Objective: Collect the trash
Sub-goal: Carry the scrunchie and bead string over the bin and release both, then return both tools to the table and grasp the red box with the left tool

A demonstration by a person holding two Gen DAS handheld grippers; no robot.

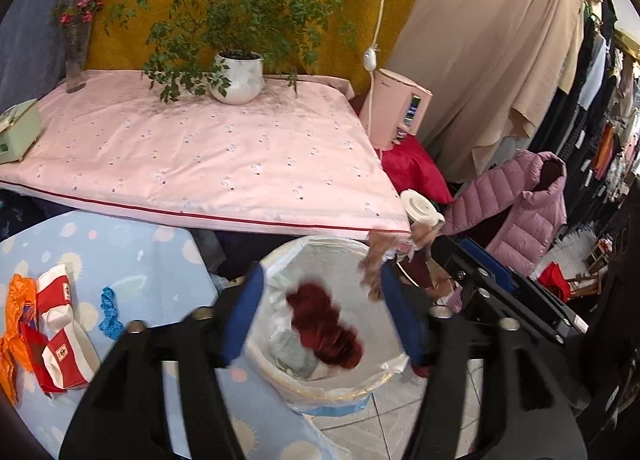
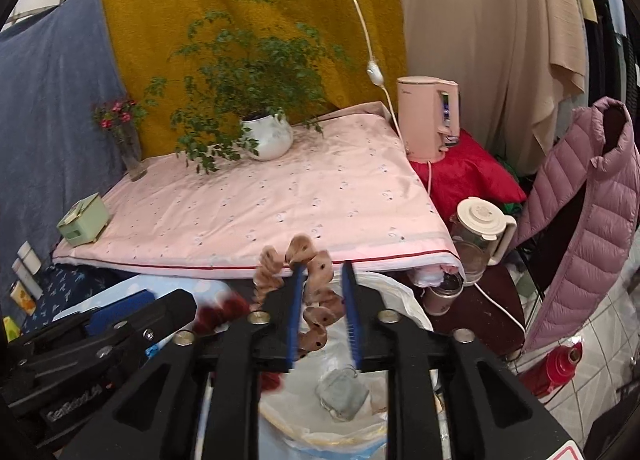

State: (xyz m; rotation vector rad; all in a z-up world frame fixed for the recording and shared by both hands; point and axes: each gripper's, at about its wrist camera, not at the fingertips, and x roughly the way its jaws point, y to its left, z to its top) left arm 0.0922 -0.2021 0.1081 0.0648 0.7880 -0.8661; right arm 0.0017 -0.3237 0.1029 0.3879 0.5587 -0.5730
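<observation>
My left gripper (image 1: 320,276) stands open over the white-lined bin (image 1: 384,374). A blurred dark red frilly band (image 1: 324,334) is below its jaws, inside the bin's mouth, touching neither pad. My right gripper (image 2: 323,272) is open just right of it, also over the bin (image 2: 400,296). A tan frilly band (image 2: 316,300) dangles between its blue pads, lying against the left one. A grey crumpled scrap (image 2: 342,392) lies in the bin. An orange wrapper (image 1: 16,320), a red-and-white carton (image 1: 60,340) and a blue scrap (image 1: 110,312) rest on the blue cloud-print table (image 1: 132,260).
Behind the bin is a pink-clothed table (image 1: 208,156) with a potted plant (image 1: 238,76), a vase (image 1: 76,60) and a green box (image 1: 18,132). A pink kettle (image 2: 426,120), a glass jug (image 2: 478,236), a puffer jacket (image 2: 580,228) and a red flask (image 2: 556,368) crowd the right.
</observation>
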